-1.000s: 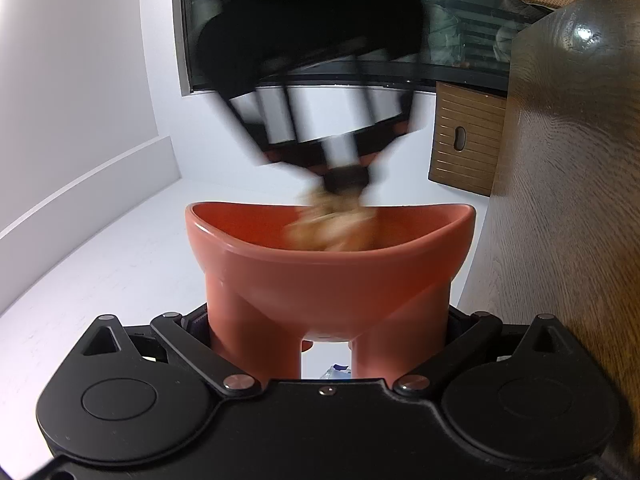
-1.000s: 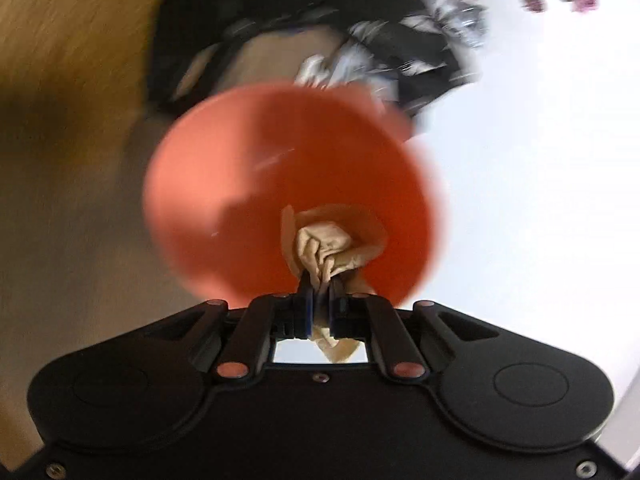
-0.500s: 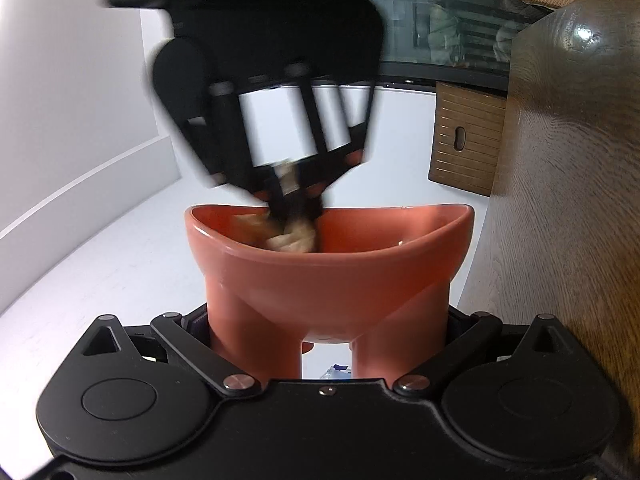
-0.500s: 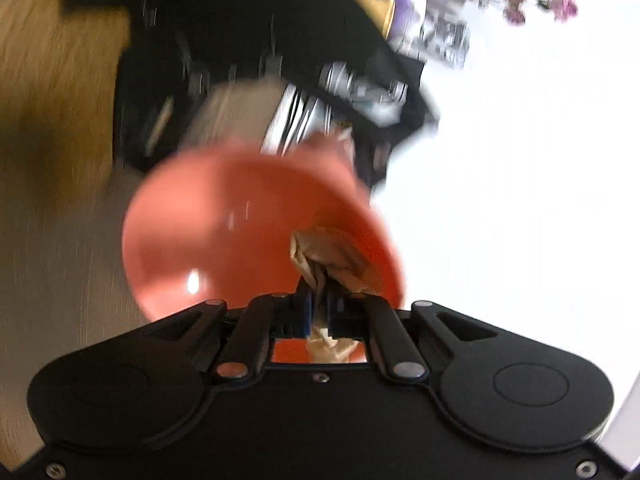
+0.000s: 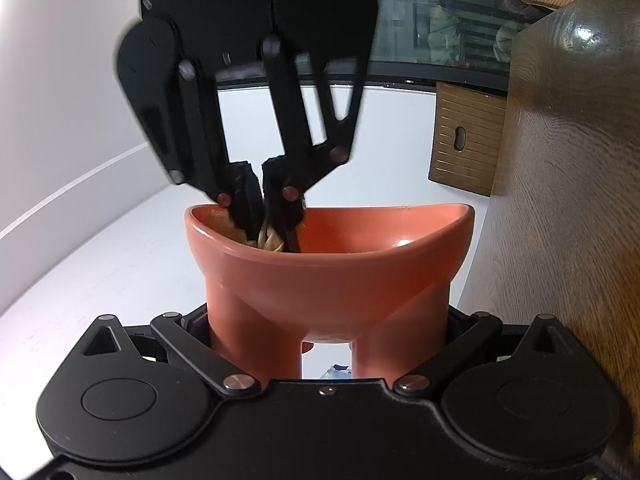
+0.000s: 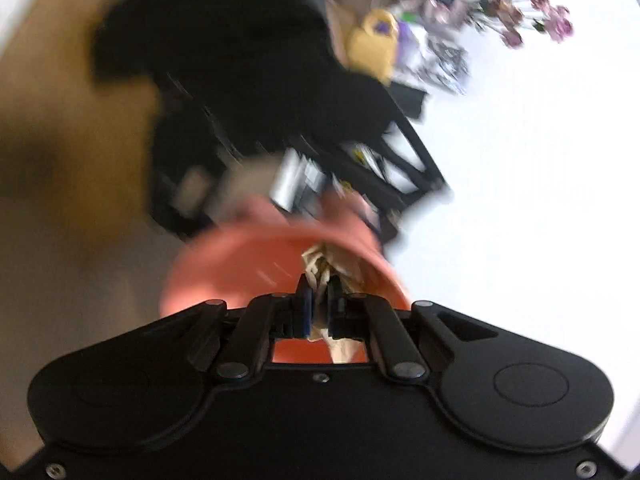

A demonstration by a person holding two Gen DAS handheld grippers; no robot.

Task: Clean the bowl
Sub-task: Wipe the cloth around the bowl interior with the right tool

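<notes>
A terracotta-coloured bowl (image 5: pixel 332 276) with thick legs is held by the left tool (image 5: pixel 326 344), whose fingers are closed against the outer sides of two of the legs, so the bowl is carried upright in front of the camera, above a white worktop (image 5: pixel 100 272). A dark wooden surface (image 5: pixel 568 200) is seen along the right edge of the left wrist view, with a slatted wooden panel (image 5: pixel 464 140) behind it.

The right tool (image 5: pixel 264 208) is lowered into the bowl from above, at the left side of the rim as seen from the left wrist. Its jaws are nearly shut, and a crumpled wad of brown paper (image 5: pixel 272 240) is pinched between them and pressed against the inside of the bowl.

In the blurred right wrist view, the same paper (image 6: pixel 320 268) is seen clamped in the right tool (image 6: pixel 318 300) over the bowl's inner wall (image 6: pixel 240 272), with the left tool's dark body behind it. A yellow bag-like object (image 6: pixel 374 46) and pink flowers (image 6: pixel 532 16) are visible farther back.
</notes>
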